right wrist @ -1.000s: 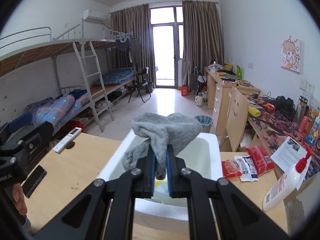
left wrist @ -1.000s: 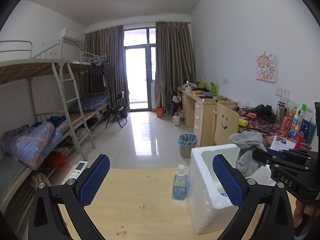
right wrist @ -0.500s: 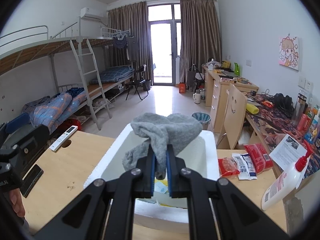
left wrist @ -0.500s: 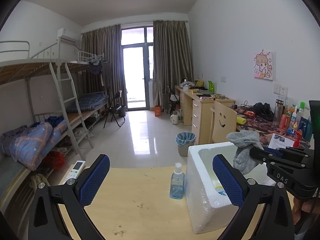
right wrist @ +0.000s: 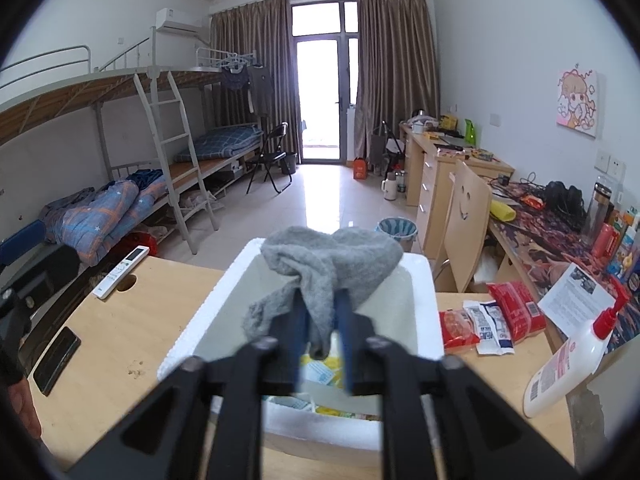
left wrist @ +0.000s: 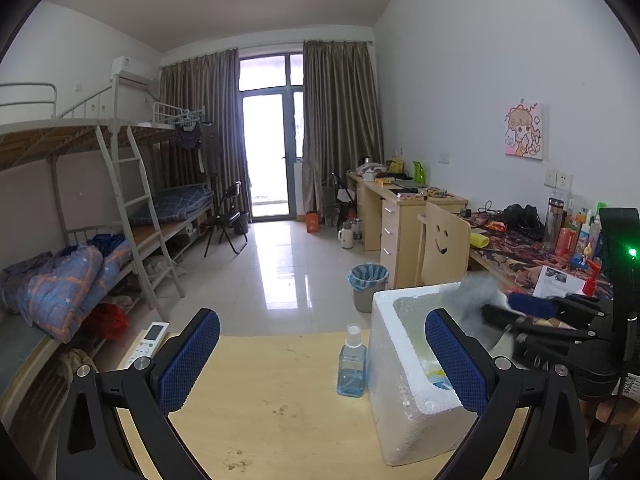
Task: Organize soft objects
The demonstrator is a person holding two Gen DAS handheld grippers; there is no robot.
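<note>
Our right claw [right wrist: 320,332] is opening to drop the grey cloth [right wrist: 328,268] over the foam box [right wrist: 424,280], our left claw [left wrist: 320,356] gapes empty, so one cloth is nearly stowed.

Grey cloth [left wrist: 478,292] motion-blurred, white foam box [left wrist: 404,412] contents largely hidden, packet labels [right wrist: 490,322] unreadable
</note>
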